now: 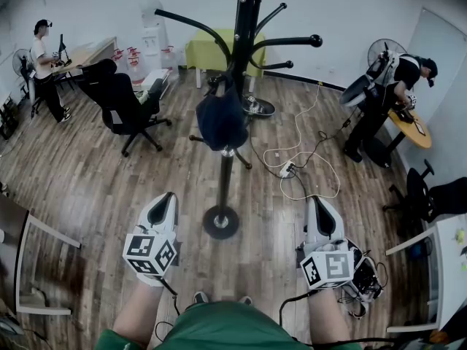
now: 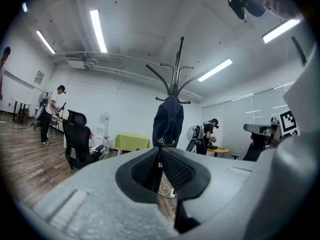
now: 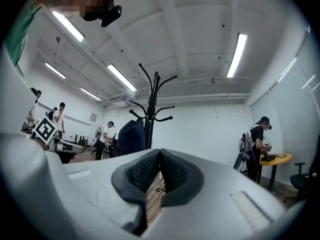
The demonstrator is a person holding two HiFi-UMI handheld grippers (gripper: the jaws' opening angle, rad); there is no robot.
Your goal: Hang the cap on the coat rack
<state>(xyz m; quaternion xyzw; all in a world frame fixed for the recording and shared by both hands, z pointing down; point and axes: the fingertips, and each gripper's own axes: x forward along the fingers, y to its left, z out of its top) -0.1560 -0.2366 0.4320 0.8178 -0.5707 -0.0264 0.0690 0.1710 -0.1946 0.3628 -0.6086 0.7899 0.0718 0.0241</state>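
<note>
A dark navy cap (image 1: 221, 119) hangs on a low hook of the black coat rack (image 1: 235, 57), clear of both grippers. In the left gripper view the cap (image 2: 168, 121) hangs straight ahead on the rack (image 2: 173, 79); in the right gripper view the cap (image 3: 131, 135) hangs left of the rack's pole (image 3: 149, 115). My left gripper (image 1: 163, 211) is held low, near the rack's round base (image 1: 220, 222), shut and empty. My right gripper (image 1: 321, 218) is held level with it on the other side, also shut with nothing between its pads.
A black office chair (image 1: 120, 102) stands back left and a white power strip with cables (image 1: 288, 169) lies right of the rack. One person (image 1: 44, 64) works at a far-left desk, another (image 1: 387, 93) at a round table (image 1: 413, 128) on the right. A yellow-green table (image 1: 213, 52) stands at the back wall.
</note>
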